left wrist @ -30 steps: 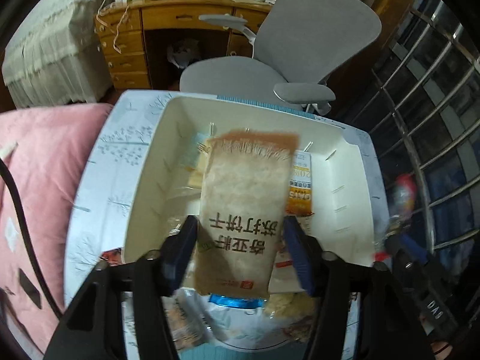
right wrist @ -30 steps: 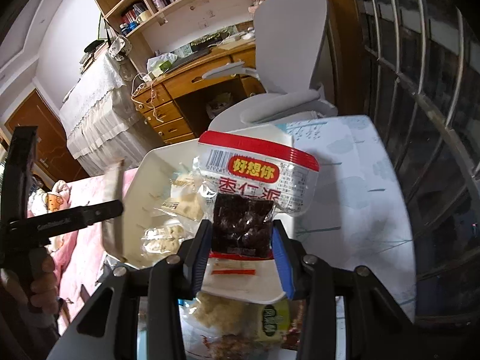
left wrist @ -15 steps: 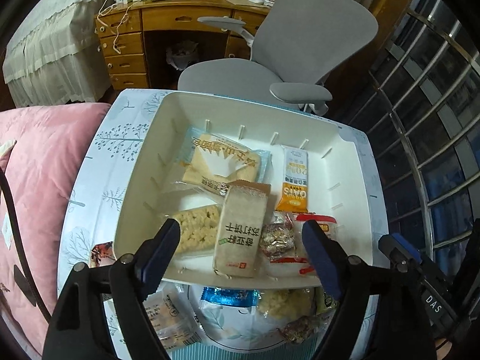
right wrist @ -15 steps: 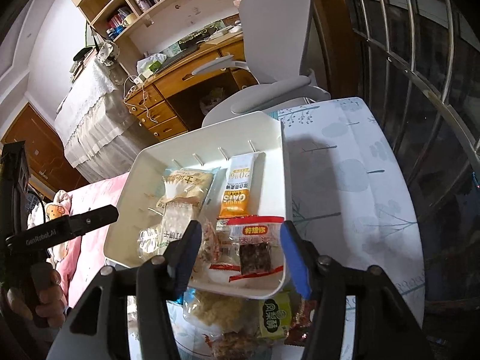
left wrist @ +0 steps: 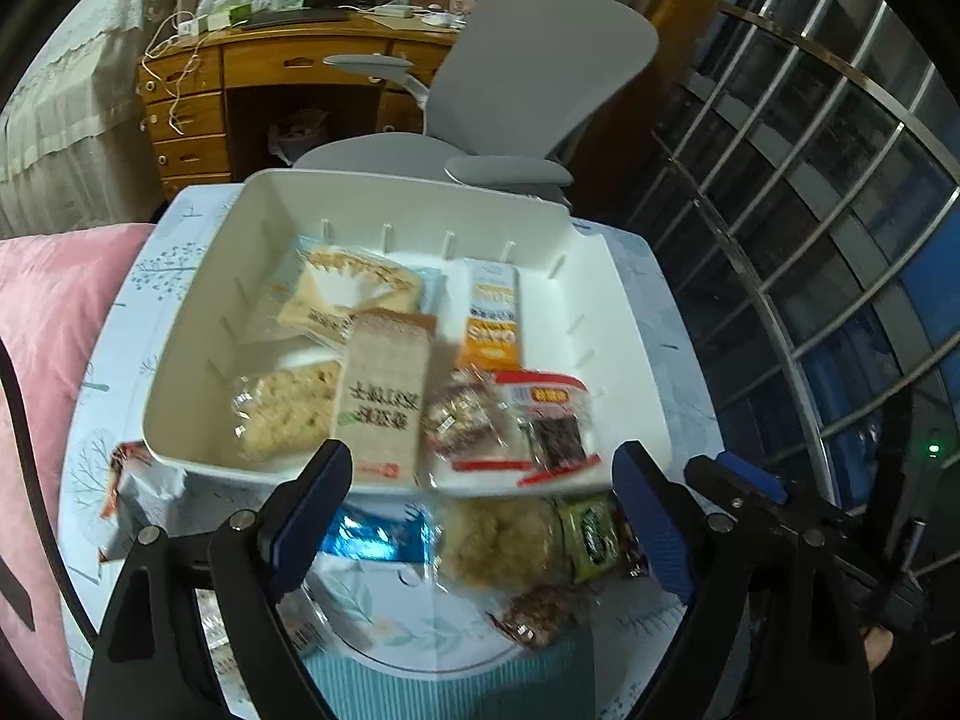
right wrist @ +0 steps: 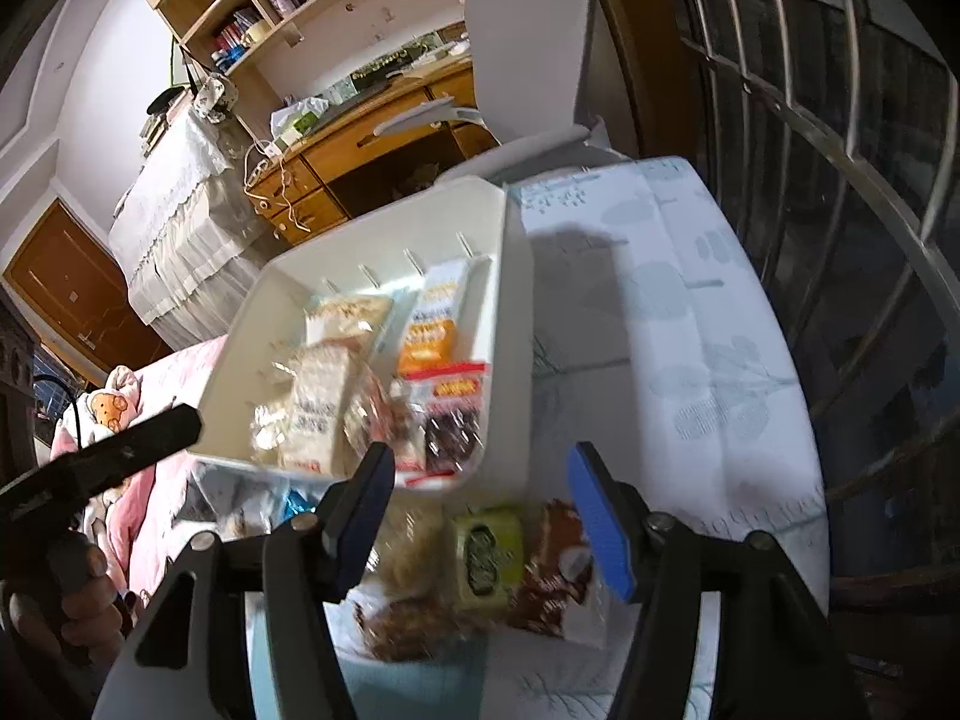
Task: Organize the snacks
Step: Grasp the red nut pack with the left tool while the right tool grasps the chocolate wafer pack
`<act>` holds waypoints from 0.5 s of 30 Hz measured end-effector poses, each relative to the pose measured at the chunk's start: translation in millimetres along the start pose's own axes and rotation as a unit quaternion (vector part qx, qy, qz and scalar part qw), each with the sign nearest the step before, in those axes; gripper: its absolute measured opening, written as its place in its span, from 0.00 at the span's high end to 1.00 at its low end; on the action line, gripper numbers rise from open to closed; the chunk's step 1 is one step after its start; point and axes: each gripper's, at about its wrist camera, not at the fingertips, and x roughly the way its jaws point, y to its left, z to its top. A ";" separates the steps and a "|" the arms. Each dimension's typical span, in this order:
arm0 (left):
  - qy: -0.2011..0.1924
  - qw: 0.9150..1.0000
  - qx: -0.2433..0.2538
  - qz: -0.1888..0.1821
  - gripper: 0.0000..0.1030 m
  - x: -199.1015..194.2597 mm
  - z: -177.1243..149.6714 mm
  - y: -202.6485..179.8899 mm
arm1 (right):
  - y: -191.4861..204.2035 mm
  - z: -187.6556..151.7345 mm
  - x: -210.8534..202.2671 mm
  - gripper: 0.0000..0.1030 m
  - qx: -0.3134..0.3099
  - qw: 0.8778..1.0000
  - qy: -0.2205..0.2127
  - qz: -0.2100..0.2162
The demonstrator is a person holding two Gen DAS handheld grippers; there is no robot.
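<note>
A white tray (left wrist: 198, 354) on the table holds several packets. Among them are a brown cracker packet (left wrist: 384, 396) and a red-and-white date packet (left wrist: 543, 426), both lying near the front wall. My left gripper (left wrist: 480, 462) hovers over that front edge, jaws opening and nothing between them. My right gripper (right wrist: 480, 462) hangs over the loose snacks in front of the tray (right wrist: 510, 276), its jaws also opening and empty. Below it lie a green packet (right wrist: 483, 552) and a brown packet (right wrist: 555, 564). A puffed snack (left wrist: 498, 534) and a blue packet (left wrist: 372, 531) lie beside them.
The table wears a pale cloth (right wrist: 690, 330) printed with trees. A grey office chair (left wrist: 528, 90) and a wooden desk (left wrist: 252, 72) stand behind it. Pink bedding (left wrist: 48, 330) lies to the left, window bars (left wrist: 810, 240) to the right. A hand (right wrist: 78, 600) holds the left gripper.
Both grippers let go of their packets, the cracker packet and the date packet, which now lie in the tray. Both jaws widened and both grippers drew back toward the near edge.
</note>
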 end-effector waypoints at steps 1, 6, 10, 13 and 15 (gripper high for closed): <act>0.004 1.000 0.001 0.000 0.13 0.3 -3.5 -1.7 | -3.8 -4.3 0.4 0.41 0.000 1.000 0.004 -0.004; 0.039 0.999 0.008 0.003 0.13 8.3 -28.2 -10.0 | -19.2 -23.3 6.3 0.40 0.000 0.999 0.031 -0.023; 0.086 0.996 0.008 0.010 0.13 22.1 -50.2 -13.4 | -26.8 -34.9 11.2 0.40 -0.007 0.998 0.044 -0.041; 0.120 0.993 0.002 0.012 0.13 34.2 -65.0 -14.8 | -28.5 -42.3 15.2 0.40 -0.019 0.997 0.051 -0.049; 0.136 0.991 -0.003 0.017 0.13 41.3 -73.8 -16.3 | -28.6 -45.6 18.1 0.40 -0.027 0.997 0.054 -0.053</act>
